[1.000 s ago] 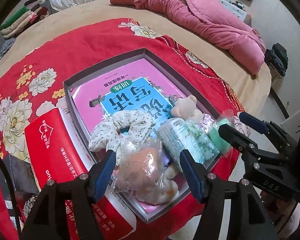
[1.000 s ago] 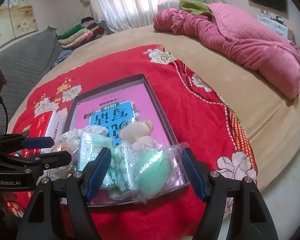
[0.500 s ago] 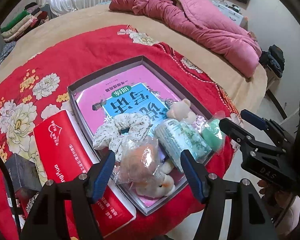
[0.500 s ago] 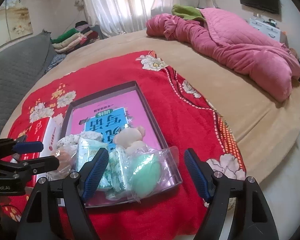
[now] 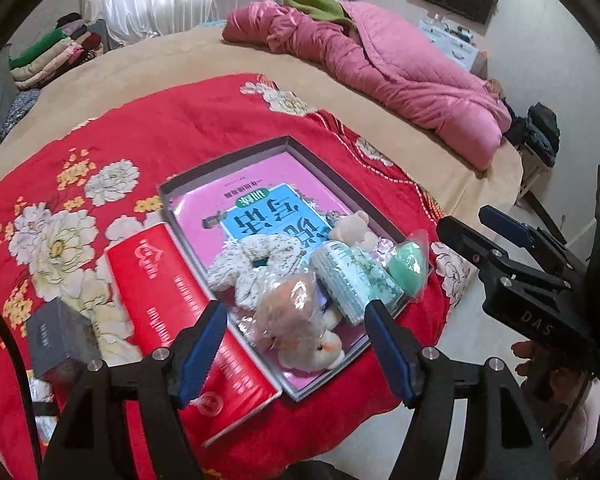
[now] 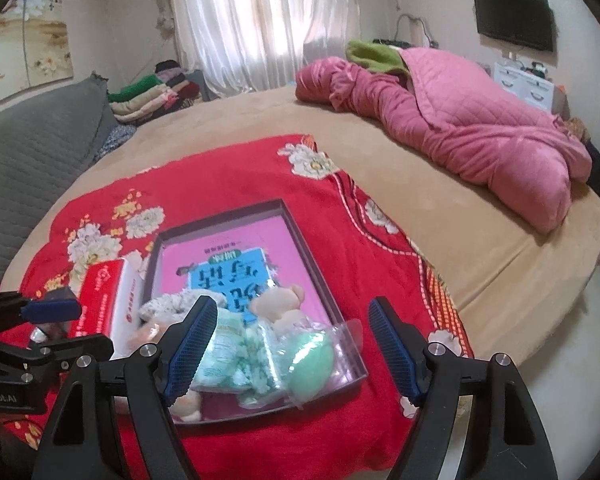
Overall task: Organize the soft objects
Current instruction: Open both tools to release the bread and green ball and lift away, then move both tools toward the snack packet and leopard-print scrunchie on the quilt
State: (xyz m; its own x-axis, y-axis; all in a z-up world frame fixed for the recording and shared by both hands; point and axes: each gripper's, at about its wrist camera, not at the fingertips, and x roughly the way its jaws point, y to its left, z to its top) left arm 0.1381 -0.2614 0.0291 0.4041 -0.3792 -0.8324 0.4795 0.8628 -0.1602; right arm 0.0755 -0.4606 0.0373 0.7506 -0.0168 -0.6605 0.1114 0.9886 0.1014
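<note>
Red floral blanket [image 5: 188, 128], bagged plush toy [image 5: 300, 320] below wide, empty left gripper [image 5: 296, 344].

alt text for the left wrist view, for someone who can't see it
The open left gripper hangs empty above a shallow tray on a red floral blanket, holding a bagged plush toy, floral scrunchie, tissue pack and green sponge. The right gripper is also open.
</note>
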